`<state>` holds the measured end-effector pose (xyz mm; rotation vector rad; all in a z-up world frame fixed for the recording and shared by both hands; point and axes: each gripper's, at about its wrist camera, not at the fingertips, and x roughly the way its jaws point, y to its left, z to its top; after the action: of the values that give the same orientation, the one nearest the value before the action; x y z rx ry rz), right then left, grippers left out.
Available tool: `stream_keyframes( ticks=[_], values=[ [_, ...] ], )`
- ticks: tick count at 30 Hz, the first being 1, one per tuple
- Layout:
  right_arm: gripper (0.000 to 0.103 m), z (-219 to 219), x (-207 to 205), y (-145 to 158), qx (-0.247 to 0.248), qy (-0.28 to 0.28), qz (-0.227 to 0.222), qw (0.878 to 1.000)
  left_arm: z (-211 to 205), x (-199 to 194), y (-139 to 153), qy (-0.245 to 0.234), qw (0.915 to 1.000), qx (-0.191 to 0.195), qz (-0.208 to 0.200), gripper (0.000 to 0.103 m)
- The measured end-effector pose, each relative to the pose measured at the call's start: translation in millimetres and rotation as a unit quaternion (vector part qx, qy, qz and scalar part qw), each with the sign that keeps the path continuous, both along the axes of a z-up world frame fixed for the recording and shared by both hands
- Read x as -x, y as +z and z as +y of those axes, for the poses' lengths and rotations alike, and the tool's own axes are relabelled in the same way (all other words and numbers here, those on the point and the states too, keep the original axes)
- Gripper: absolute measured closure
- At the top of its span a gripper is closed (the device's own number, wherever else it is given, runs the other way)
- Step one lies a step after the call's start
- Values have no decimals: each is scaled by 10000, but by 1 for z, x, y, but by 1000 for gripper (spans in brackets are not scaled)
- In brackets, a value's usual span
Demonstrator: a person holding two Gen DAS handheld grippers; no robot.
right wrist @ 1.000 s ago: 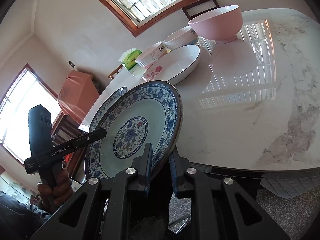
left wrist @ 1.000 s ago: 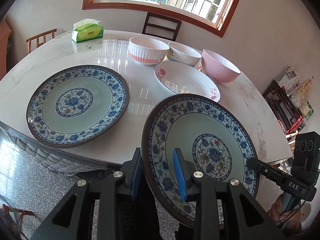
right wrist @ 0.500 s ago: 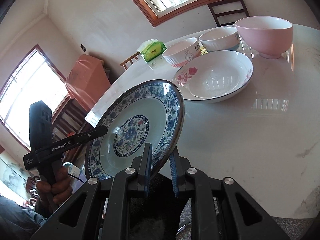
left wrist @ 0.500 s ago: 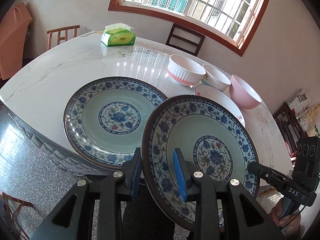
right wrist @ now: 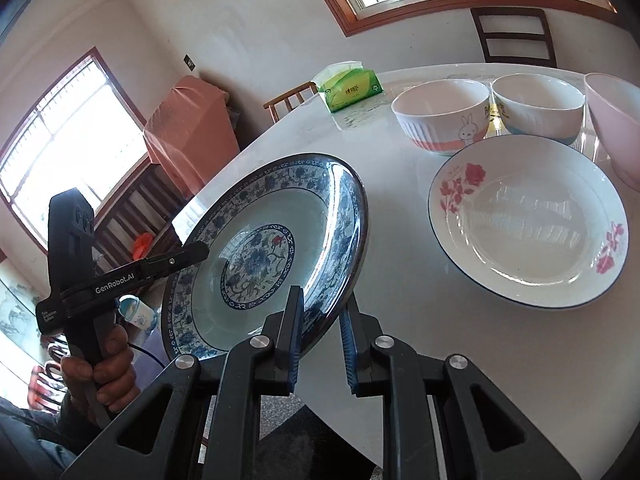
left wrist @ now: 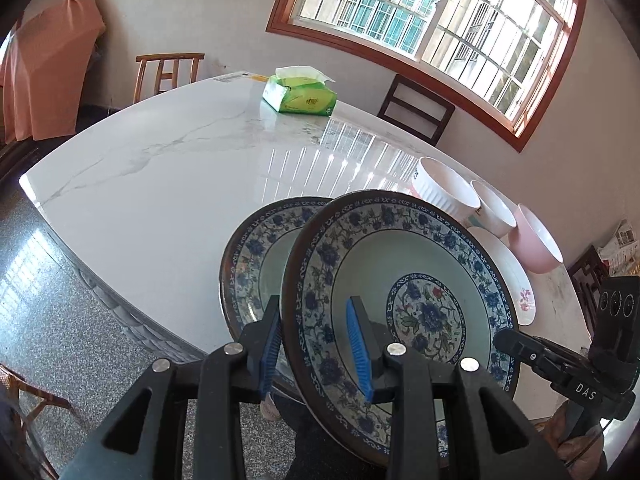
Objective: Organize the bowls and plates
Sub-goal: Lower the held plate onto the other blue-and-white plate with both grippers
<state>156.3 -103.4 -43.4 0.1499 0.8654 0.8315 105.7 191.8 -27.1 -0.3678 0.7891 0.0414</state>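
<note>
Both grippers hold one blue-and-white floral plate [left wrist: 404,300], tilted in the air above the table's near edge. My left gripper [left wrist: 316,344] is shut on its left rim. My right gripper [right wrist: 320,340] is shut on its right rim [right wrist: 344,264]. A second matching plate [left wrist: 252,264] lies flat on the marble table [left wrist: 168,184], partly hidden behind the held one. A white rose plate [right wrist: 528,224], a ribbed rabbit bowl [right wrist: 440,120], a white bowl [right wrist: 536,108] and a pink bowl [right wrist: 616,128] stand to the right.
A green tissue box [left wrist: 300,94] sits at the table's far side. Wooden chairs [left wrist: 168,72] stand behind the table, near an orange-covered piece of furniture [left wrist: 44,64]. The table's edge [left wrist: 116,300] is close below the grippers.
The held plate has moved left with both grippers and now overlaps the plate lying on the table. The bowls have slid toward the right of the left wrist view.
</note>
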Motion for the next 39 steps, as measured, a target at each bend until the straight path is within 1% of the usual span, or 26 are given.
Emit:
stream_keyframes(
  ticks=[4, 11, 23, 31, 36, 39],
  values=[
    [85, 14, -5, 3, 135, 60, -134, 9998, 15, -7, -4, 91, 9999, 105, 39, 72],
    [85, 23, -12, 1, 175, 137, -123, 9997, 30, -16, -7, 223, 9996, 173, 36, 72],
    [85, 32, -14, 1, 308, 202, -185, 9992, 39, -25, -14, 299, 9992, 252, 123, 72],
    [81, 40, -9, 1, 577, 209, -467, 9970, 42, -25, -18, 304, 9989, 312, 146, 72],
    [78, 44, -9, -1, 707, 209, -554, 9957, 44, -25, -18, 316, 9987, 383, 128, 72],
    [75, 49, -7, 0, 847, 211, -754, 9933, 45, -23, -18, 330, 9986, 405, 92, 72]
  ],
)
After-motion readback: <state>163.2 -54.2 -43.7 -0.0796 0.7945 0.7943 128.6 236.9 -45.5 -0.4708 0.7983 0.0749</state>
